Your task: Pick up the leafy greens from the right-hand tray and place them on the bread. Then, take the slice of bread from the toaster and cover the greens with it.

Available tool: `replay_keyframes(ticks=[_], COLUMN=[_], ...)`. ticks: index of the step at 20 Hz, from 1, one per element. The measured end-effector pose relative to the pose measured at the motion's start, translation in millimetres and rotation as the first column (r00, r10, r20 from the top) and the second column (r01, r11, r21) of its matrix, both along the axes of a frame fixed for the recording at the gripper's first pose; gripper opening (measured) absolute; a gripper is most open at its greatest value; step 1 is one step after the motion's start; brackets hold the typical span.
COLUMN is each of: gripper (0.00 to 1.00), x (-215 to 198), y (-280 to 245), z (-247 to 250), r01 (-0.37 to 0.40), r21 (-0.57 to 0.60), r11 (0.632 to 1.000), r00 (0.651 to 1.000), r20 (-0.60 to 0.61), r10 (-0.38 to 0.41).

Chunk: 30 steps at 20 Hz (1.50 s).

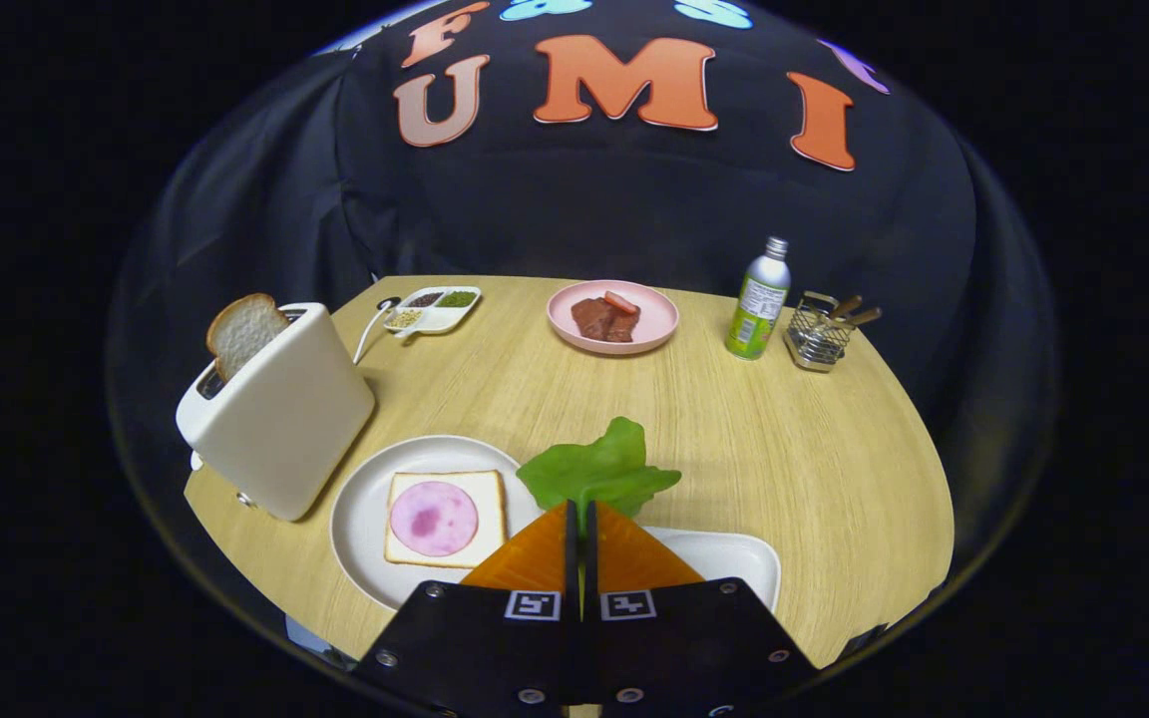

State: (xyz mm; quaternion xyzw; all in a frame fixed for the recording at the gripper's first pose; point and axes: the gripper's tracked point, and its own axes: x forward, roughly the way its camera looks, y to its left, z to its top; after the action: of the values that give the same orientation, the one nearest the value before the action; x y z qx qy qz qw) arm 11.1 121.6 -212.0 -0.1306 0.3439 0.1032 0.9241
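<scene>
My gripper (580, 511) is shut on the stem of the leafy greens (598, 469), a bright green leaf that sticks up just ahead of the fingertips. Under the fingers and to their right lies the white rectangular tray (734, 558). Left of the fingers, a round white plate (365, 519) holds a square slice of bread (447, 519) with a pink round of ham on top. Further left stands a cream toaster (280, 414) with another slice of bread (240, 332) sticking out of its slot.
At the far side of the round wooden table (784, 459) are a pink plate of meat (612, 315), a green and white bottle (758, 301), a wire holder with utensils (822, 333) and a small divided dish of seasonings (432, 307).
</scene>
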Motion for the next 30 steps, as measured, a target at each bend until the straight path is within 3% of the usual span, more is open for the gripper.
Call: replay_keyframes(ticks=[7, 15, 20, 28, 30], gripper=[0.0, 0.0, 0.01, 0.03, 0.09], x=[-6, -16, -16, -6, -7], y=[74, 113, 111, 88, 90], z=[-5, -39, -61, -73, -75], r01=[-0.101, -0.166, -0.155, -0.101, -0.112], r21=[0.034, 0.046, 0.079, 0.034, 0.03], r11=[0.994, 0.985, 0.985, 0.994, 0.993], r00=[0.995, 0.984, 0.982, 0.99, 0.989], r20=[-0.017, -0.063, -0.095, -0.095, -0.095], r10=[0.102, 0.169, 0.162, 0.104, 0.115])
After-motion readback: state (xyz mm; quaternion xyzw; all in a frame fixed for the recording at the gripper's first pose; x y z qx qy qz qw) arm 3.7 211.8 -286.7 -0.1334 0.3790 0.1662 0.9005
